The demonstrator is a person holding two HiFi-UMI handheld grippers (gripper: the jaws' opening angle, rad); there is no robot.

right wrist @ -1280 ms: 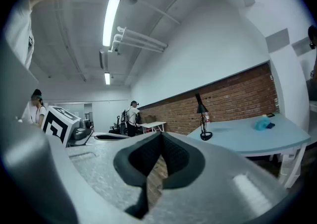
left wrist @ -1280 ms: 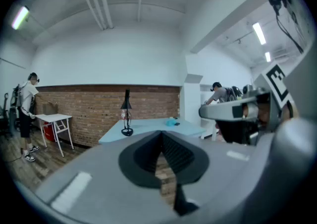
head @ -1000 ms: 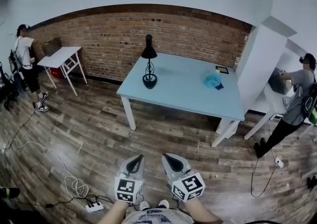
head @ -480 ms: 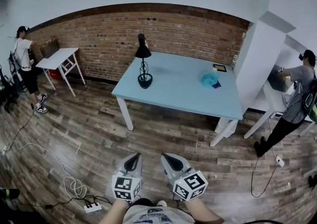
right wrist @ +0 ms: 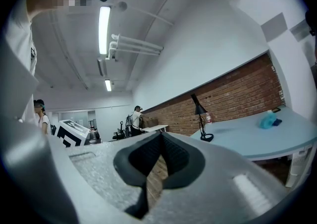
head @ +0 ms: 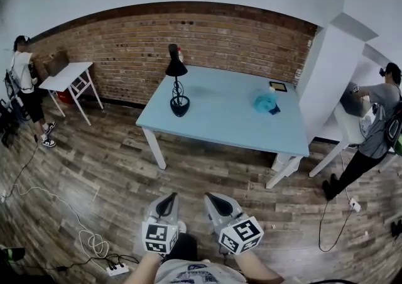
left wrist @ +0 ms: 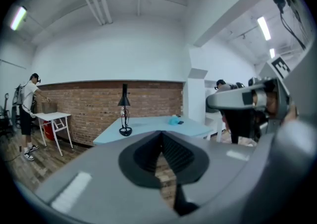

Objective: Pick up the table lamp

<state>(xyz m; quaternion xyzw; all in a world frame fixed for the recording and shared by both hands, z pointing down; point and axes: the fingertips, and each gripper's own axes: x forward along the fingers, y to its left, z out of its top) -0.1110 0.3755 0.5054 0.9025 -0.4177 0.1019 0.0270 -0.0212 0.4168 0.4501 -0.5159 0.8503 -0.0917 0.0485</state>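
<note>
The black table lamp stands upright near the left end of a light blue table, in front of a brick wall. Both grippers are held low over the wooden floor, well short of the table. The left gripper and right gripper are side by side, both shut and empty. In the left gripper view the lamp shows far ahead above the shut left gripper. In the right gripper view the lamp stands right of centre, beyond the shut right gripper.
A teal object and a small dark frame lie on the table's right part. A white pillar stands at the table's right end. A white side table and a person are at left, another person at right. Cables and a power strip lie on the floor.
The table and lamp have slid a little leftward in the head view as I move over the floor. Both grippers stay shut and keep their places side by side.
</note>
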